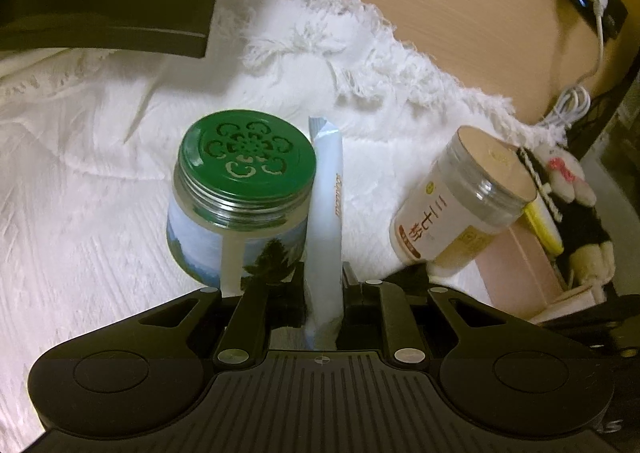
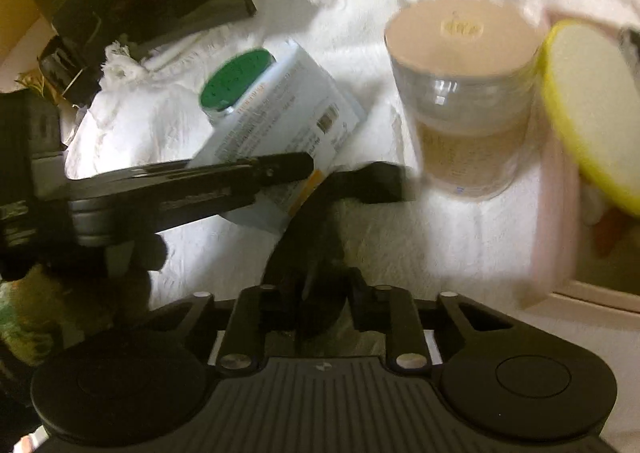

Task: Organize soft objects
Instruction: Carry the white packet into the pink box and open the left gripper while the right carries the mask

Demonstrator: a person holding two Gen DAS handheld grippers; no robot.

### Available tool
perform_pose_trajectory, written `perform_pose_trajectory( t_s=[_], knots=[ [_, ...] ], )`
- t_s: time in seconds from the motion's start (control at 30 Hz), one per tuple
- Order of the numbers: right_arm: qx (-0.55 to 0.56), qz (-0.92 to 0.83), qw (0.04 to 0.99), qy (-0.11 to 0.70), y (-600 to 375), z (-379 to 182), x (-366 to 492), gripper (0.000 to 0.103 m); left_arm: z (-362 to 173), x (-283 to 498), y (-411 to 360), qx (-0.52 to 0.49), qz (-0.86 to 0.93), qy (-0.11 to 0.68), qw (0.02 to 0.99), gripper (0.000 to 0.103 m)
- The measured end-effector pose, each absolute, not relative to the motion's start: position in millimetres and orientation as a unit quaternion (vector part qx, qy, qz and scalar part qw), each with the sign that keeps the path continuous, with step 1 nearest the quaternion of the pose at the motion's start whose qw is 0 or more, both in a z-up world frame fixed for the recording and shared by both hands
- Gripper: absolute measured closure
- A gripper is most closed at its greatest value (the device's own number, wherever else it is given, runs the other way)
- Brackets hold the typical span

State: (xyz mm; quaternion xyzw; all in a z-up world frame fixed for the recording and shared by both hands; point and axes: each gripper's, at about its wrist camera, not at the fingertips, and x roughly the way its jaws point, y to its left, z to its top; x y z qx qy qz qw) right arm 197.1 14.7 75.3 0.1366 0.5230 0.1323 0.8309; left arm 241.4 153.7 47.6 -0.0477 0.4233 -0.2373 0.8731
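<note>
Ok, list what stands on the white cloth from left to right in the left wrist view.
Green-lidded jar → pale blue packet, held upright in the left gripper → tan-lidded jar, tilted → plush toy at the far right edge, off the white cloth.

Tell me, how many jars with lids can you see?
2. The green-lidded jar stands on the white blanket, right beside the held tissue pack. The tan-lidded jar stands further right. Others may be hidden.
</note>
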Motion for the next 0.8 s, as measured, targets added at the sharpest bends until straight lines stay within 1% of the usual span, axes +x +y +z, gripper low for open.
perform_pose_trajectory(
  t_s=[0.17,0.3,0.47,0.6,0.67,0.7,0.77,0.8],
  knots=[
    [0.128,0.107,0.856,0.490,1,112,182,0.083,54,231,157,-0.052,-0.231,0.390,0.890,0.086],
    [0.132,0.088,0.879,0.450,-20,147,184,0.083,73,228,153,-0.054,-0.232,0.366,0.900,0.086],
    [0.121,0.039,0.922,0.366,-70,218,177,0.083,121,223,138,-0.040,-0.253,0.311,0.915,0.086],
    [0.081,-0.043,0.940,0.329,-113,253,163,0.083,159,217,102,-0.064,-0.319,0.280,0.903,0.086],
    [0.046,-0.089,0.940,0.325,-128,259,158,0.083,166,224,76,-0.110,-0.359,0.289,0.881,0.085],
    [0.043,-0.098,0.939,0.328,-137,259,156,0.083,164,232,59,-0.157,-0.385,0.302,0.858,0.085],
    [0.047,-0.104,0.935,0.336,-152,256,155,0.083,148,251,24,-0.214,-0.414,0.332,0.820,0.083],
    [0.051,-0.111,0.933,0.338,-160,253,154,0.083,137,257,7,-0.215,-0.409,0.354,0.813,0.085]
  ],
)
